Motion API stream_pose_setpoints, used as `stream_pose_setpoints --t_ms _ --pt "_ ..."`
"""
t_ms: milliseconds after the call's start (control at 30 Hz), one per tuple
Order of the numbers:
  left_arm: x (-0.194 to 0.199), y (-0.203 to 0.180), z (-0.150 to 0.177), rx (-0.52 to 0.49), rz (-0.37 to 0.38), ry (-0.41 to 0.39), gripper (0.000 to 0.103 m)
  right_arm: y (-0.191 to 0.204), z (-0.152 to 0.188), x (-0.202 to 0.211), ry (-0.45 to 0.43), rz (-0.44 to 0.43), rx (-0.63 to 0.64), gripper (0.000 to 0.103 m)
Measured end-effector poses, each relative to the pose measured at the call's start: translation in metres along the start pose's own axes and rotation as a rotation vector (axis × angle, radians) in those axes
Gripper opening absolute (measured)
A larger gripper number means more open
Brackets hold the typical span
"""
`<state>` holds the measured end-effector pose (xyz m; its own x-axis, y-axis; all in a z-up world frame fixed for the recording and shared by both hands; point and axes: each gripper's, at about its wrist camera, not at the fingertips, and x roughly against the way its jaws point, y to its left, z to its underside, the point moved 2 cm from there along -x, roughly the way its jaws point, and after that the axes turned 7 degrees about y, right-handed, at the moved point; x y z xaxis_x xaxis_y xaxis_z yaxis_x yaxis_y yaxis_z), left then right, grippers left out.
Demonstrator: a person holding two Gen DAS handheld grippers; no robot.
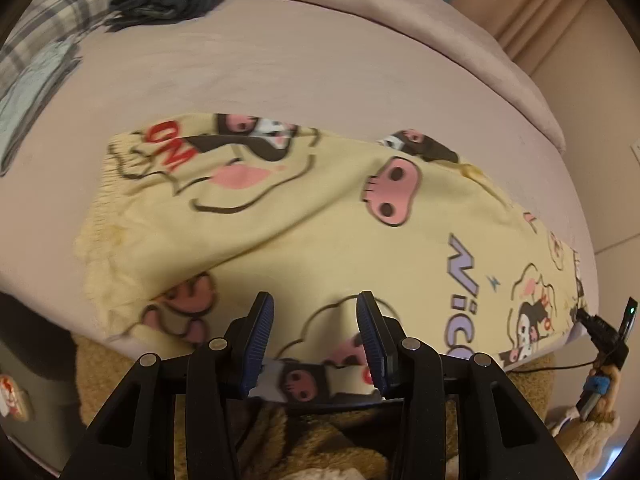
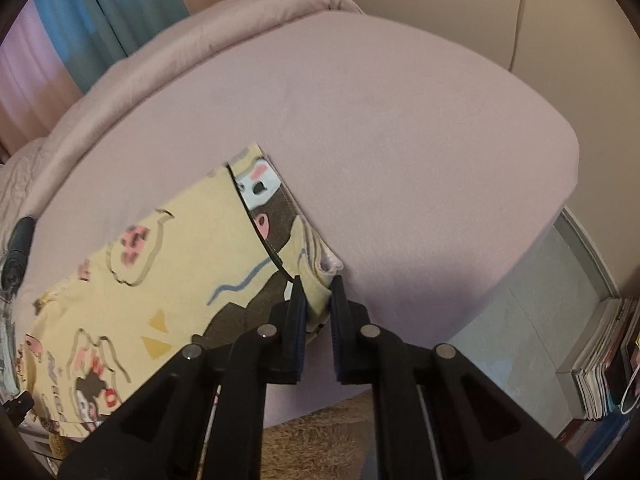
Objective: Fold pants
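1. The yellow fleece pants with cartoon print (image 1: 312, 216) lie on the mauve bed sheet (image 1: 280, 76), just ahead of both tools.
2. The left gripper (image 1: 316, 308) has its jaws apart over the near edge.
3. The right gripper (image 2: 318, 294) is clamped on the hem.

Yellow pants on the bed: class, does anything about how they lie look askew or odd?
Yes. The yellow pants lie slanted across the bed, and their near edge spills over the bedside under the left gripper. The right gripper pinches a bunched cuff corner.
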<state>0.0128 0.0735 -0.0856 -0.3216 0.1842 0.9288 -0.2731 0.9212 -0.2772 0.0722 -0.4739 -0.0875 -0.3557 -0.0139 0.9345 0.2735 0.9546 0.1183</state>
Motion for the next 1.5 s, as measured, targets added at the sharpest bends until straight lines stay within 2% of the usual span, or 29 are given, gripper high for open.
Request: stream_pose_setpoints --t_ms 33,100,167,200,300,400,467,533,667,767,833,900,967,1067,1133,1267,1500 --pt "0.003 0.006 0.001 0.015 -0.006 -0.008 0.041 0.003 0.002 -0.003 -0.003 0.032 0.012 0.015" --pt "0.007 0.017 0.002 0.042 -0.012 -0.019 0.041 0.008 0.004 0.0 -0.017 0.086 0.012 0.029" --pt "0.012 0.031 0.005 0.082 -0.019 -0.029 0.041 0.01 0.007 0.008 -0.021 0.127 -0.001 0.039" --pt "0.013 0.036 0.006 0.094 -0.018 -0.032 0.041 0.014 0.008 0.013 -0.029 0.13 0.0 0.039" --pt "0.016 0.051 0.01 0.148 -0.013 -0.046 0.041 0.036 0.021 0.031 -0.043 0.089 0.041 0.04" --pt "0.016 0.053 0.017 0.189 0.031 -0.044 0.041 0.07 0.039 0.042 -0.031 -0.025 0.094 0.047" --pt "0.011 0.043 0.024 0.188 0.117 -0.034 0.041 0.096 0.053 0.044 -0.003 -0.127 0.137 0.046" --pt "-0.001 0.022 0.03 0.12 0.201 0.024 0.041 0.123 0.067 0.04 0.041 -0.214 0.17 0.046" --pt "-0.018 -0.011 0.039 0.042 0.198 0.061 0.041 0.166 0.104 0.035 0.074 -0.277 0.247 0.046" --pt "-0.031 -0.025 0.042 0.03 0.272 0.108 0.041 0.195 0.12 0.027 0.127 -0.355 0.273 0.046" --pt "-0.036 -0.029 0.042 0.036 0.308 0.111 0.041 0.211 0.131 0.023 0.162 -0.386 0.301 0.046" --pt "-0.04 -0.032 0.042 0.045 0.298 0.103 0.041 0.225 0.139 0.02 0.172 -0.38 0.343 0.046" --pt "-0.044 -0.036 0.046 0.044 0.294 0.106 0.041 0.233 0.145 0.019 0.188 -0.417 0.372 0.046" --pt "-0.046 -0.042 0.05 0.039 0.317 0.111 0.041 0.241 0.156 0.015 0.217 -0.43 0.39 0.046" --pt "-0.046 -0.044 0.052 0.021 0.301 0.115 0.037 0.245 0.16 0.012 0.225 -0.424 0.391 0.047" --pt "-0.046 -0.049 0.055 0.003 0.268 0.102 0.037 0.248 0.16 0.01 0.208 -0.415 0.375 0.046" --pt "-0.049 -0.058 0.058 -0.008 0.261 0.114 0.037 0.249 0.151 0.01 0.173 -0.399 0.351 0.047"
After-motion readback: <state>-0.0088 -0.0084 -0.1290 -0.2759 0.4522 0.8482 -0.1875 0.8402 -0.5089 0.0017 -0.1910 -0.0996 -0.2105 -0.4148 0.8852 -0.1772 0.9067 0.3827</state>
